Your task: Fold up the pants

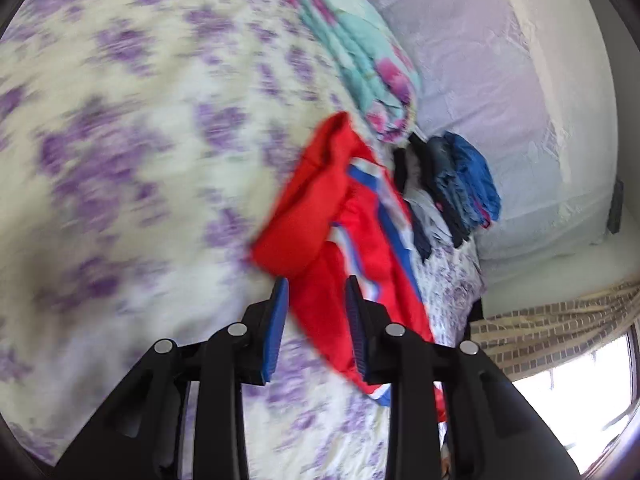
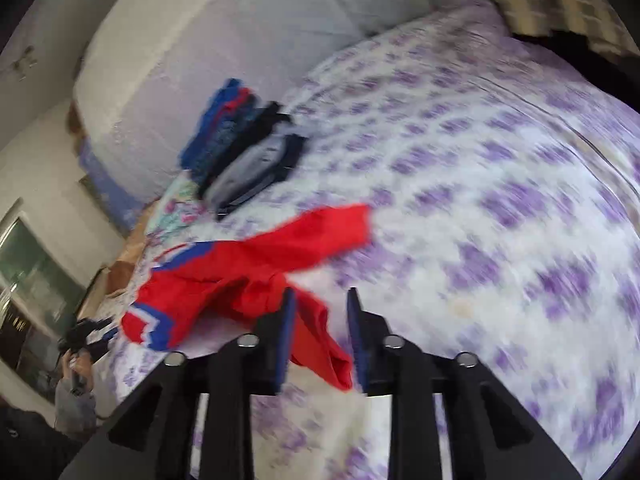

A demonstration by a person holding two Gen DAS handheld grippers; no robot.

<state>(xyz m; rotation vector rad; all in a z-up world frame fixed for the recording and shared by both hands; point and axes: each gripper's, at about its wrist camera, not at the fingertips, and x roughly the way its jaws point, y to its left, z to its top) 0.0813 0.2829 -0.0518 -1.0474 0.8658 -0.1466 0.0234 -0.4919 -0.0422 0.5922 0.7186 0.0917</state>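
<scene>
Red pants (image 1: pixel 344 216) crumpled on bedsheet (image 1: pixel 120 160); only left-wrist view shows quilt (image 1: pixel 356 52).

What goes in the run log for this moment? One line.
stage: pants unfolded | red pants: crumpled on bedsheet | left claw: open, over pants | right claw: open, over pants | clothes pile: near pillows | frames: motion-blurred

A wide bed fills the scene under a white bedsheet with blurred purple flowers (image 2: pixel 480 184). At its far side, long pale lavender-white pillows (image 1: pixel 500 100) lie against a plain white wall (image 1: pixel 624 240). A turquoise quilt with pink flowers (image 1: pixel 360 52) lies rolled near the pillows, just beside a stack of folded dark and blue clothes (image 2: pixel 248 148). To the right in the left wrist view, a beige checked curtain (image 1: pixel 552 328) hangs over a bright, daylit window (image 1: pixel 580 408).
</scene>
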